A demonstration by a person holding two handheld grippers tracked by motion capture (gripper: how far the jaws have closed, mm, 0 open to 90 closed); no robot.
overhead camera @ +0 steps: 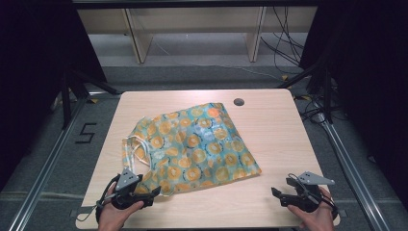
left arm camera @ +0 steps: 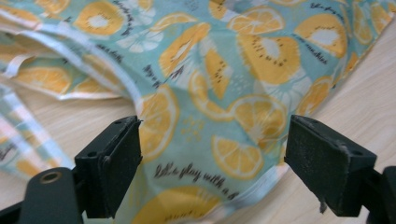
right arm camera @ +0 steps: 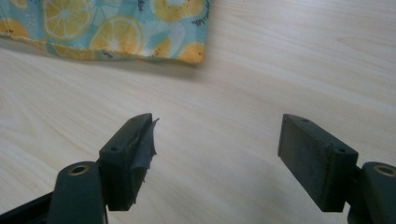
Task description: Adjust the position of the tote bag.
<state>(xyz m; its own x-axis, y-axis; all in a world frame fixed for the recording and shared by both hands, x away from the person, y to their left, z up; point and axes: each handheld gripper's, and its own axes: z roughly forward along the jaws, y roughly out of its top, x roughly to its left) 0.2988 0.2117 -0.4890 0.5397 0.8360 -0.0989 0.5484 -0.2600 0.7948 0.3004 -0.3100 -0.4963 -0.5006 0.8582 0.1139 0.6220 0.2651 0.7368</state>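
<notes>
A fruit-print cloth bag (overhead camera: 195, 147) lay crumpled across the middle of the pale wooden desk (overhead camera: 274, 130), its handles (overhead camera: 131, 147) toward the near-left side. The left tongs (overhead camera: 153, 191) were spread wide at the bag's near-left corner, with the printed fabric lying between the jaws. The right tongs (overhead camera: 275, 192), also wide and empty, stood over bare desk, apart from the bag's near-right corner.

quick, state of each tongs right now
Left tongs: open, jaws straddling the edge of the fruit-print bag, not clamped.
Right tongs: open, holding nothing, over bare table.
</notes>
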